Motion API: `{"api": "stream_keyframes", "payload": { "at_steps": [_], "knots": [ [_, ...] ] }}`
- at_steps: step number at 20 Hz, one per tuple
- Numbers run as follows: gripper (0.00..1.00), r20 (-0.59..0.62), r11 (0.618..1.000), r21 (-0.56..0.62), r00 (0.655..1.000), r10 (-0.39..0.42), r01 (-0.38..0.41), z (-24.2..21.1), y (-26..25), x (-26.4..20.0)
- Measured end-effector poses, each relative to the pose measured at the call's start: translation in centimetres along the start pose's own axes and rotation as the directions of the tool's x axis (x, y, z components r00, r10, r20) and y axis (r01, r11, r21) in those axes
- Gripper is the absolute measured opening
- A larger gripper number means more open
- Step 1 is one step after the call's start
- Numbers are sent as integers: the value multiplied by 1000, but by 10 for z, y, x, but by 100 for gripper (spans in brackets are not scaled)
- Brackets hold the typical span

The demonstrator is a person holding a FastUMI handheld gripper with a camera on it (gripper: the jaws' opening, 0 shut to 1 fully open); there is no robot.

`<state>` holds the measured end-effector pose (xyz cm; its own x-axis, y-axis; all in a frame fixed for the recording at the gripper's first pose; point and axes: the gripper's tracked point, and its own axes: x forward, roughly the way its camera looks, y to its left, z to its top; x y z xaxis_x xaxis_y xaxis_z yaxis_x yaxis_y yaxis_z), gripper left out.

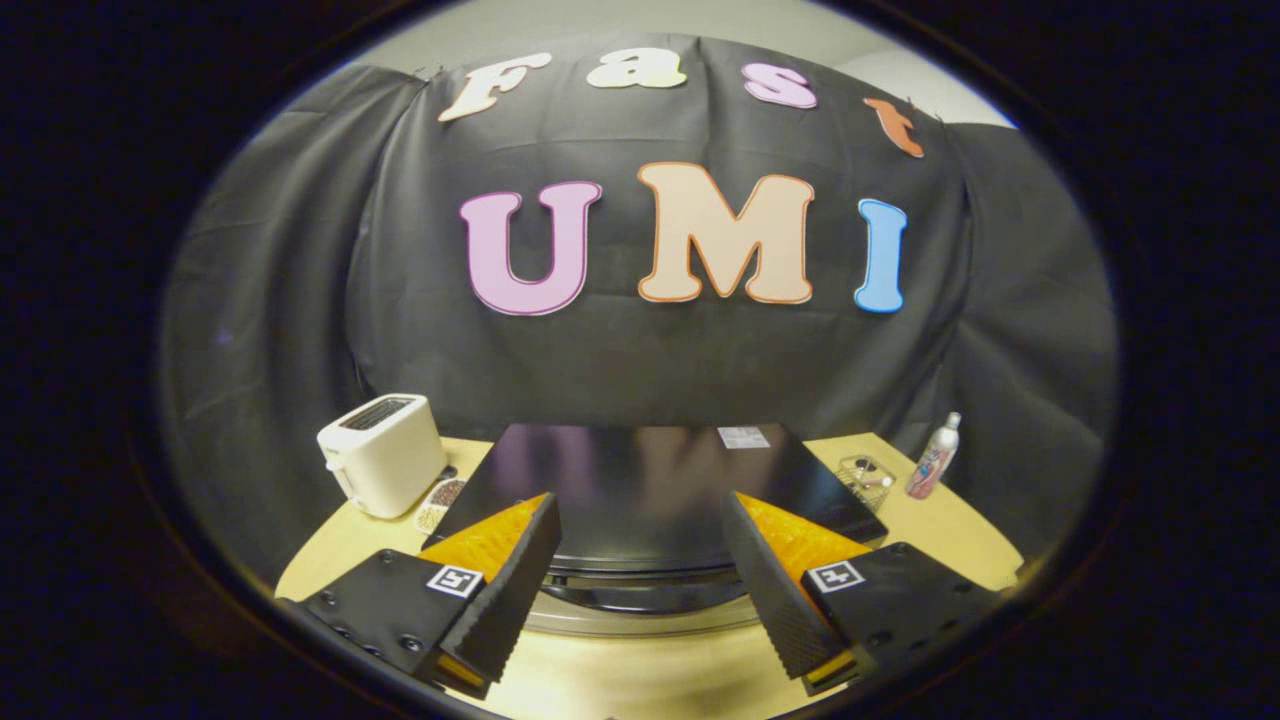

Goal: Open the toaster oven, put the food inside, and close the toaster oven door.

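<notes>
The toaster oven point(640, 480) is a black box seen from above and in front, with a small pale label point(743, 437) on its glossy top. Its door handle point(640, 595) shows as a dark curved bar just below the front edge, over a silvery strip. My gripper point(640, 505) is open with nothing between its fingers. The fingers stand wide apart over the oven's front edge, one on each side of the handle. I cannot tell whether the door is shut. A small speckled item point(440, 503) lies left of the oven; what it is I cannot tell.
A white pop-up toaster point(382, 455) stands on the round wooden table point(950, 530) left of the oven. Right of the oven are a small clear holder point(866, 478) and a spray bottle point(934, 458). Black cloth hangs close behind.
</notes>
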<state>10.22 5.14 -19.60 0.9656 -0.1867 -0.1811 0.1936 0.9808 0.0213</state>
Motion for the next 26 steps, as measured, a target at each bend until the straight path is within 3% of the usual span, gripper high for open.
{"api": "stream_keyframes", "payload": {
  "at_steps": [6, 12, 26],
  "knots": [
    [100, -33, 999, 34, 999, -28, 29, -32, -14, 14],
    [100, -2, 998, 51, 999, -33, 33, -35, -16, 16],
    [99, 25, 995, 71, 998, -65, 63, -53, -24, -23]
  ]
}}
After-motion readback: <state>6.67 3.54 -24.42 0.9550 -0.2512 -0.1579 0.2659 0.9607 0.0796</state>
